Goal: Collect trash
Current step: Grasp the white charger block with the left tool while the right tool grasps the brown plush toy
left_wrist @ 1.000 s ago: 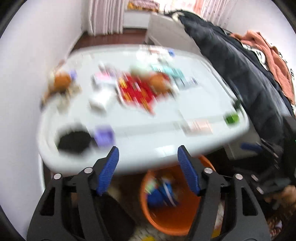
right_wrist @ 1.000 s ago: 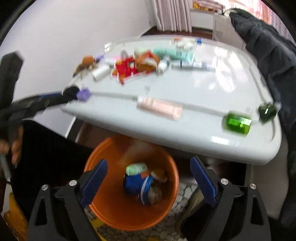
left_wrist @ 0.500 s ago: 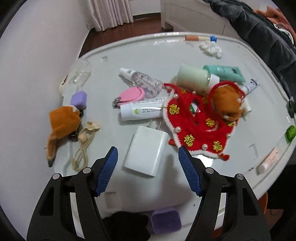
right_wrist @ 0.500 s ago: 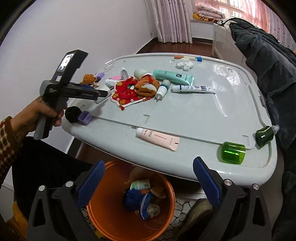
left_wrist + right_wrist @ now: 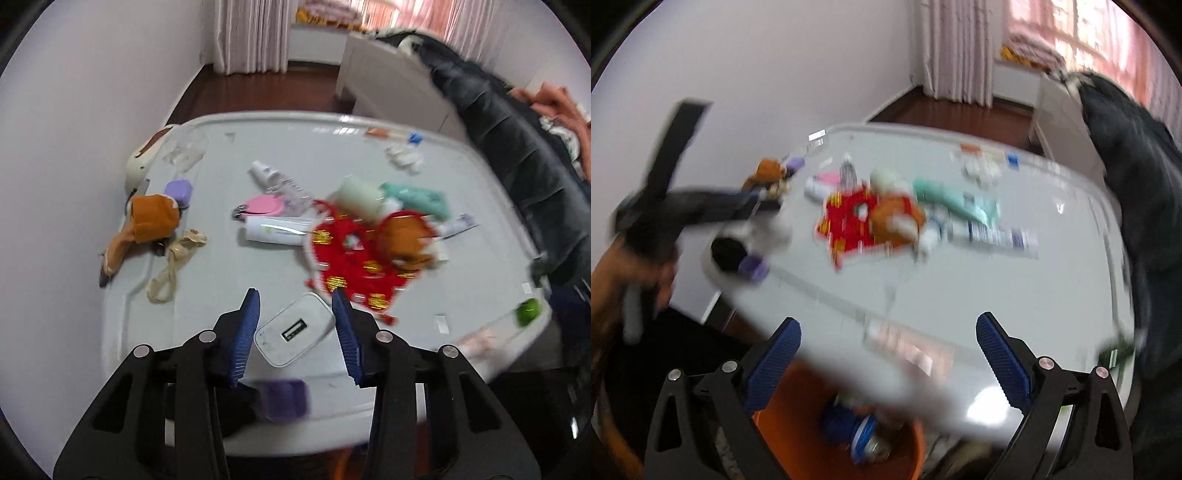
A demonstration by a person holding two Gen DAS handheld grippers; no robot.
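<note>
The white charger [image 5: 294,334], lifted between the just-closing pads of the left gripper [image 5: 295,332], should be kept squarely pinched until the orange bin [image 5: 798,435] is reached, while the right gripper [image 5: 888,356] is held spread and empty.

We see the orange bin [image 5: 846,435] half hidden under the blurred tabletop [image 5: 960,295]; its contents smear together, and we cannot read the tube [image 5: 993,236] label.
</note>
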